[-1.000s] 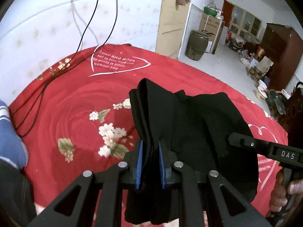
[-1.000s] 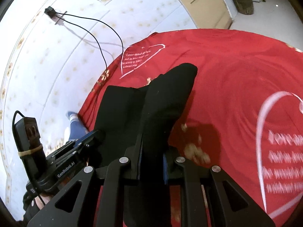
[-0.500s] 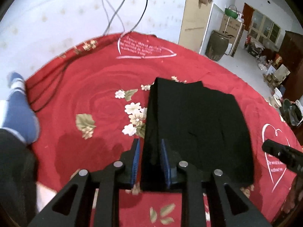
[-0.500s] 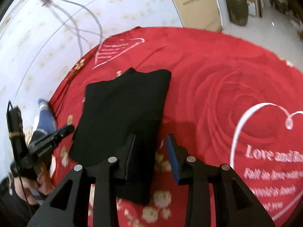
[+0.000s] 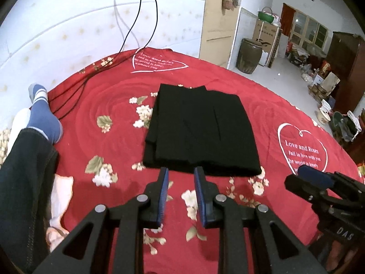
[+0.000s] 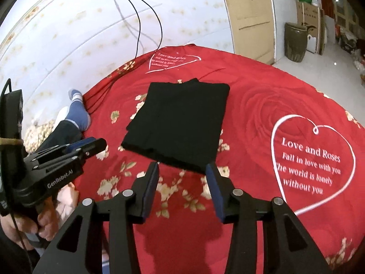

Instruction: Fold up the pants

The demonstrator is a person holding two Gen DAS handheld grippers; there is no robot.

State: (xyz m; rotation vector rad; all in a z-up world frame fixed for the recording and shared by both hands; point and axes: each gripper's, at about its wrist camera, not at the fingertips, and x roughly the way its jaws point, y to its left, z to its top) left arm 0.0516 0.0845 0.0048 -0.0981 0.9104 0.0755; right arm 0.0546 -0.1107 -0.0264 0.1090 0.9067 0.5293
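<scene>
Folded black pants lie released beyond both spread, empty grippers; layers could be dragged open if snagged.

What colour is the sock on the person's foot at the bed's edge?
The sock is blue with white stripes near the toe, clearest in the left wrist view.
</scene>
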